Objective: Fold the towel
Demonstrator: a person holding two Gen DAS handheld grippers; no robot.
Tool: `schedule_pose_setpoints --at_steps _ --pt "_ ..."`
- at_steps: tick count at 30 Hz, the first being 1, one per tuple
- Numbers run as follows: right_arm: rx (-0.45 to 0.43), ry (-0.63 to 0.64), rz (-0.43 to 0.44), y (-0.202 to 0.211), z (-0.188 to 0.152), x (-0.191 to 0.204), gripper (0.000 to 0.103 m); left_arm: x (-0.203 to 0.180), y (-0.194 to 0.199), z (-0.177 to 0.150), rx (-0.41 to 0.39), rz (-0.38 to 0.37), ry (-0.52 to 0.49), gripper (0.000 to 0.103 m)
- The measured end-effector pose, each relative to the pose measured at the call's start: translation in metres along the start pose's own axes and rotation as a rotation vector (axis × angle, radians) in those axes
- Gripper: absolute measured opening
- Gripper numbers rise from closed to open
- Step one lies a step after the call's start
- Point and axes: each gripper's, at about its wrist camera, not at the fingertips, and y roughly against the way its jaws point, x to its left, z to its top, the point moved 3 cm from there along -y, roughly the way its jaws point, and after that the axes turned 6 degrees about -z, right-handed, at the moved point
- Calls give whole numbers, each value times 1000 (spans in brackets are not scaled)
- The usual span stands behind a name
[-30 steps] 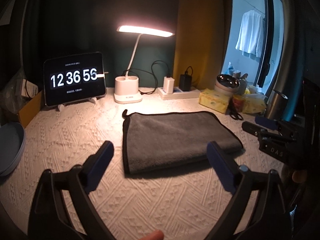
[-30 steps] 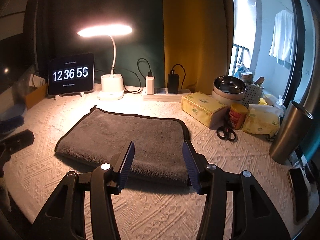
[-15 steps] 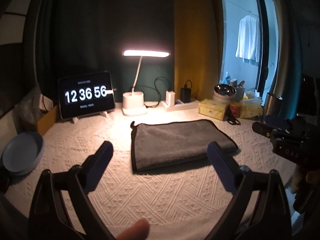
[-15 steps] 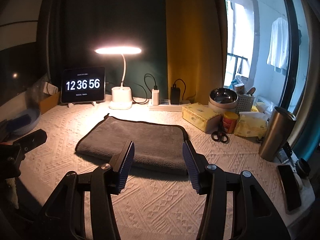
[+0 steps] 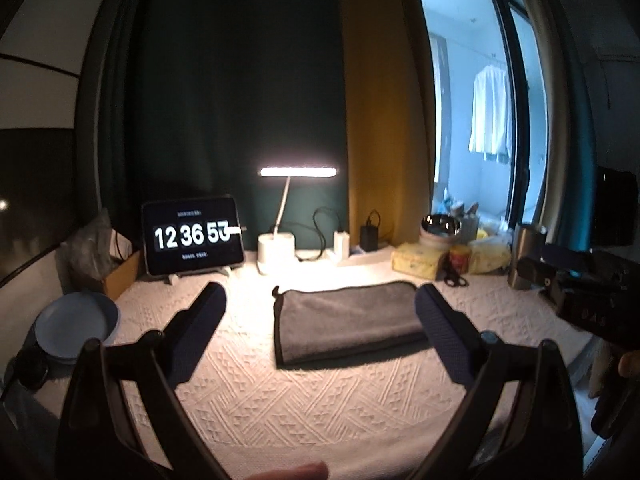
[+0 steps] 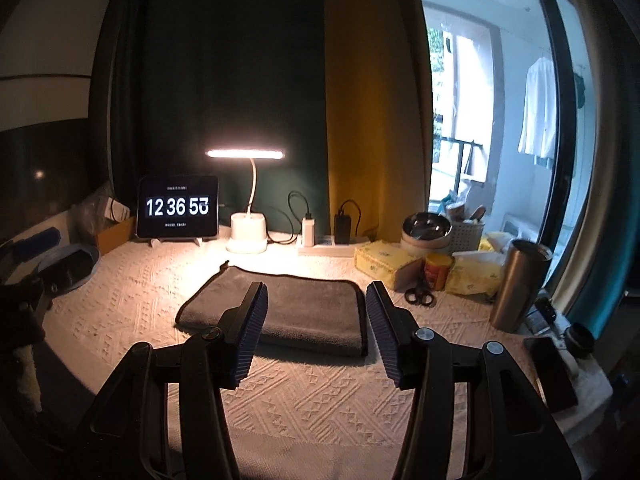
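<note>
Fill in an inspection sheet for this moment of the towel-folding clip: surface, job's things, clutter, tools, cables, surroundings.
Surface: table under a white textured cloth, lit by a desk lamp.
Job's things: grey towel lies flat, folded, dark-edged, nothing touching it.
Clutter: tablet clock, blue plates, yellow tissue box, scissors, orange can, steel bowl, steel tumbler, phone.
Tools: left tool open, empty, above the cloth; right tool open, empty, short of the towel's near edge.
Cables: black cords loop to chargers on a power strip at the back.
Surroundings: dark green and yellow curtains, window, white shirt hanging outside.
</note>
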Motion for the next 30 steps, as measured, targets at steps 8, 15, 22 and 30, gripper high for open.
schedule_pose_setpoints --at_steps 8,15,22,30 --pt "-117 -27 -26 43 11 -9 67 -4 37 19 -115 18 1 96" --pt "-208 -58 -22 67 24 -17 69 -1 57 31 -186 50 -3 96" --pt "-192 -43 -18 61 22 -13 69 -3 54 30 -174 39 -1 96" --pt "-183 -50 -23 58 19 -15 69 -2 53 28 -165 37 11 96"
